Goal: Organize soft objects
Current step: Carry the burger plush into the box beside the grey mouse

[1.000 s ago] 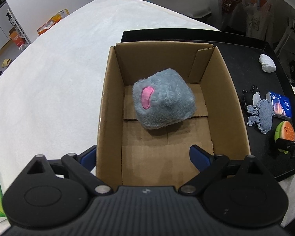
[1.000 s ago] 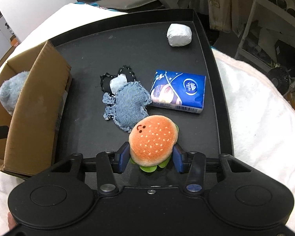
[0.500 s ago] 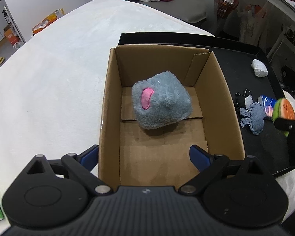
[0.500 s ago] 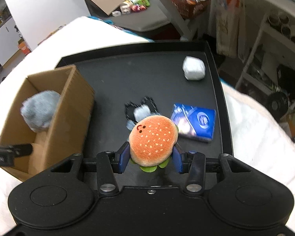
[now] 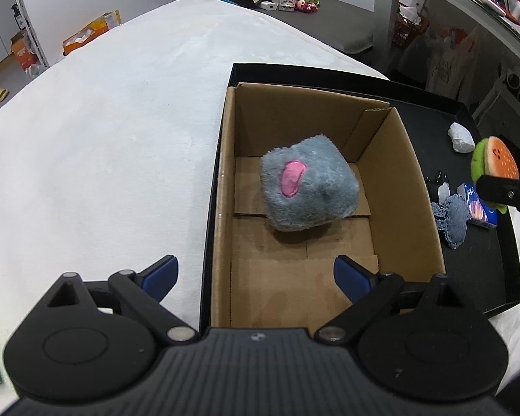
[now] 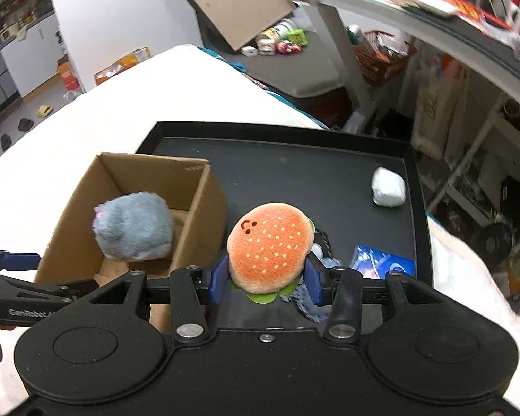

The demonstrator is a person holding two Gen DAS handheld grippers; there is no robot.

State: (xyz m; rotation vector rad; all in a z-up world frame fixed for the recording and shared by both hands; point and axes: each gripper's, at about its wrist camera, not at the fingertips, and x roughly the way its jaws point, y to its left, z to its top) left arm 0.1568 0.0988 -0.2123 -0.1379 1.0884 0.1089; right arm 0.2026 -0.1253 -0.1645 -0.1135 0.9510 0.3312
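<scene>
My right gripper [image 6: 265,279] is shut on a plush hamburger [image 6: 269,247] and holds it in the air above the black tray [image 6: 280,131], just right of the cardboard box [image 6: 199,187]. The hamburger also shows at the right of the left wrist view [image 5: 495,163]. A grey plush cube with a pink patch [image 5: 308,189] lies inside the open cardboard box [image 5: 409,176]. My left gripper [image 5: 253,275] is open and empty, at the box's near end, one finger outside the left wall.
On the black tray [image 5: 482,277] lie a denim patch [image 5: 454,216], a blue tissue pack [image 6: 384,263] and a white crumpled wad [image 6: 388,187]. White cloth [image 5: 104,138] covers the table on the left. Shelves and clutter stand behind.
My right gripper has lifted the hamburger off the tray and carried it up and left toward the box. My left gripper stays open and has drawn back slightly.
</scene>
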